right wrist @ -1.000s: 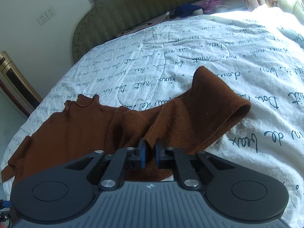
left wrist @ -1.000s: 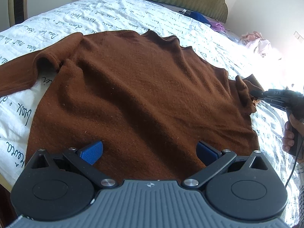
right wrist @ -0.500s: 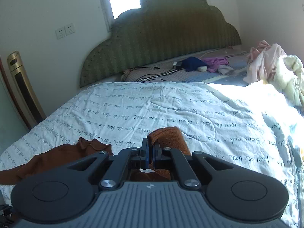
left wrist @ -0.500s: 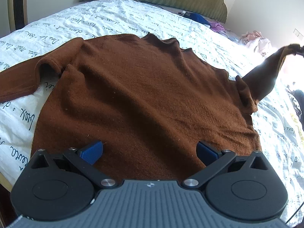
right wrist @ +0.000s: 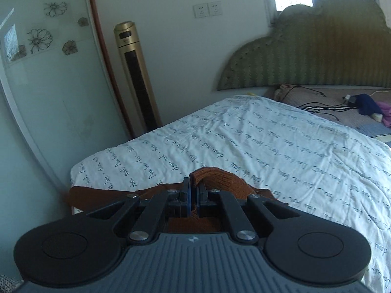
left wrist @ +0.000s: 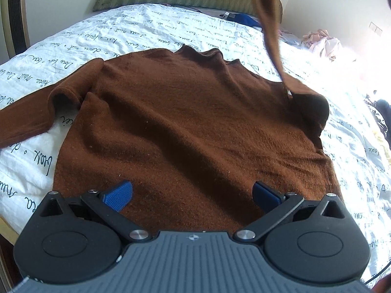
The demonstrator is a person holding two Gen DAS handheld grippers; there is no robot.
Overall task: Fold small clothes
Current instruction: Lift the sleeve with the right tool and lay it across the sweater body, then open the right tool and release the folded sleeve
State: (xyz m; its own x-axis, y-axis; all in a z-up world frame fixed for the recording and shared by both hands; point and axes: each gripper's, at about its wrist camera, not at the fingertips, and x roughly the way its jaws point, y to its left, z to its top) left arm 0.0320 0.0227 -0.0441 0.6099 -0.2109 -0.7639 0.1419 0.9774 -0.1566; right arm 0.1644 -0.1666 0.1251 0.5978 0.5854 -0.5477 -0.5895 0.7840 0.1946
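Observation:
A brown knit sweater [left wrist: 190, 122] lies flat on the bed, collar toward the headboard. Its left sleeve [left wrist: 27, 119] stretches out to the left. Its right sleeve [left wrist: 268, 24] is lifted high and hangs down to the right shoulder. My left gripper [left wrist: 191, 194] is open, with its blue pads [left wrist: 117, 191] just above the sweater's hem. My right gripper [right wrist: 194, 195] is shut on the cuff of the right sleeve [right wrist: 215, 178], held up above the bed.
The bed has a white quilt with black script [left wrist: 146, 31] and a green padded headboard [right wrist: 317, 56]. A gold tower fan [right wrist: 136, 78] stands by the wall. Cables and small clothes [right wrist: 366, 107] lie near the headboard. A pile of pale clothes [left wrist: 322, 44] lies at the far right.
My right gripper has lifted the right sleeve from the bed, up and over toward the left. The left gripper has stayed open at the hem.

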